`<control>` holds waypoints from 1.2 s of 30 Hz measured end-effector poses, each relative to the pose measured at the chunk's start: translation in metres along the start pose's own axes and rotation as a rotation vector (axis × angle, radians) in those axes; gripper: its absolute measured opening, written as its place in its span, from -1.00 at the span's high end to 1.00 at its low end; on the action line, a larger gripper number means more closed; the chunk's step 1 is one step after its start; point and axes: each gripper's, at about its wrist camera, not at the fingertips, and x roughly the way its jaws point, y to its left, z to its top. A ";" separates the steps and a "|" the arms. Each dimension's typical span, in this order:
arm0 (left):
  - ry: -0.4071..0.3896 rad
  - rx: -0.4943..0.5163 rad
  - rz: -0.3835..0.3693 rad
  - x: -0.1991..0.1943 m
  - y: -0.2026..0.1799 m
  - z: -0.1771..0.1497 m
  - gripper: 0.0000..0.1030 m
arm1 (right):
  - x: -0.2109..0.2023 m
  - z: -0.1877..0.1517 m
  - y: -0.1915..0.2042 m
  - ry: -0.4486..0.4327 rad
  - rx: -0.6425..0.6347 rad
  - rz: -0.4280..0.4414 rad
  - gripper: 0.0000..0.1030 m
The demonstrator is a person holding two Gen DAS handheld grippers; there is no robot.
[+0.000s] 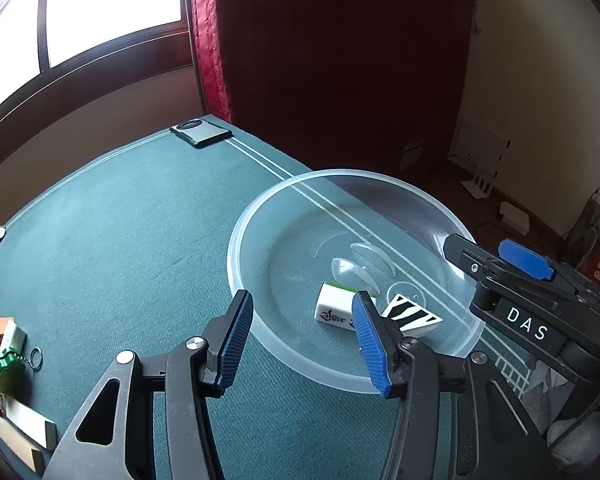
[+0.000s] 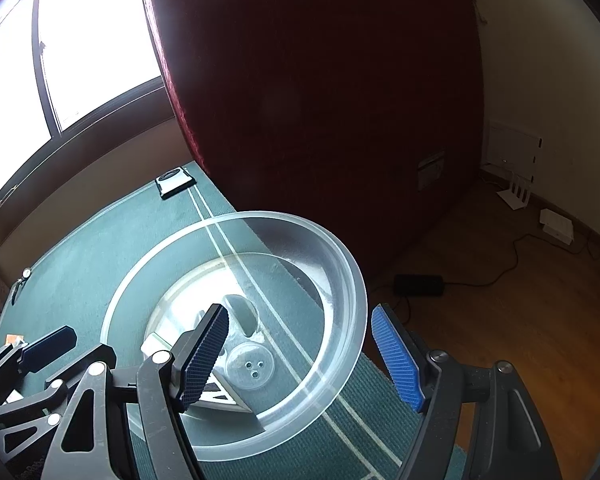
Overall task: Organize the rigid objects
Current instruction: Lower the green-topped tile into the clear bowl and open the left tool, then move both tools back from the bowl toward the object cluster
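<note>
Hovering over near rim of clear bowl, left tongs released, nothing between pads. Straddling bowl's right rim, right tongs spread, not pressing. Inside bowl: mahjong tile, striped block. Bowl overhanging counter edge; open cloth leftward.

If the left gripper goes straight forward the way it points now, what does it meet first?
Probably the near rim of the clear bowl, just ahead of the left gripper; the mahjong tile lies beyond. Depth is uncertain.
</note>
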 end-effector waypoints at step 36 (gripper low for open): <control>-0.045 -0.198 0.187 -0.066 0.101 -0.059 -0.73 | -0.027 -0.028 0.052 -0.049 -0.176 0.065 -0.83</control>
